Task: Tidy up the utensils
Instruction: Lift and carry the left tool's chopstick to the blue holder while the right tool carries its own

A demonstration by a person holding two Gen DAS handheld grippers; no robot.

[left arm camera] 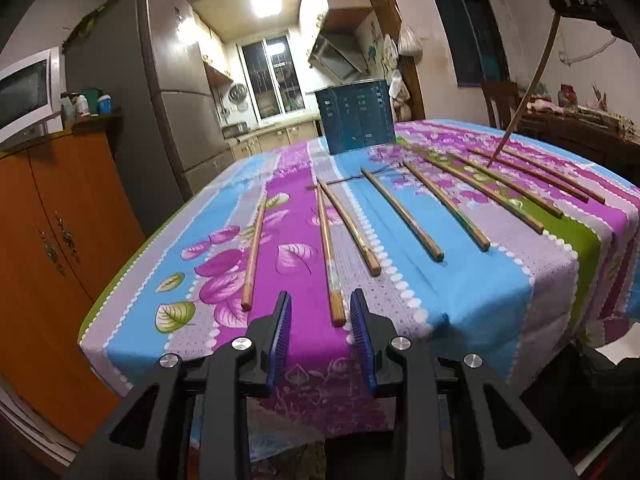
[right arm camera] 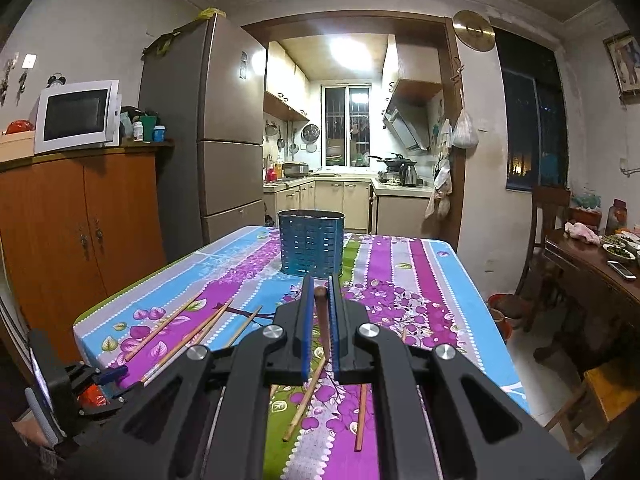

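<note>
One chopstick (right arm camera: 321, 322) is clamped upright between the blue pads of the right gripper (right arm camera: 321, 292), its lower tip touching the bench (left arm camera: 480, 280) short of the blue utensil basket (right arm camera: 311, 246). Seen from the left wrist, this raised chopstick slants down among the rightmost sticks. The left gripper (left arm camera: 320, 304) hangs released, jaws spread around the near end of a second chopstick (left arm camera: 330, 256), well short of the basket. More chopsticks (left arm camera: 404, 216) lie fanned across the floral cloth between the basket and the bench's near edge.
</note>
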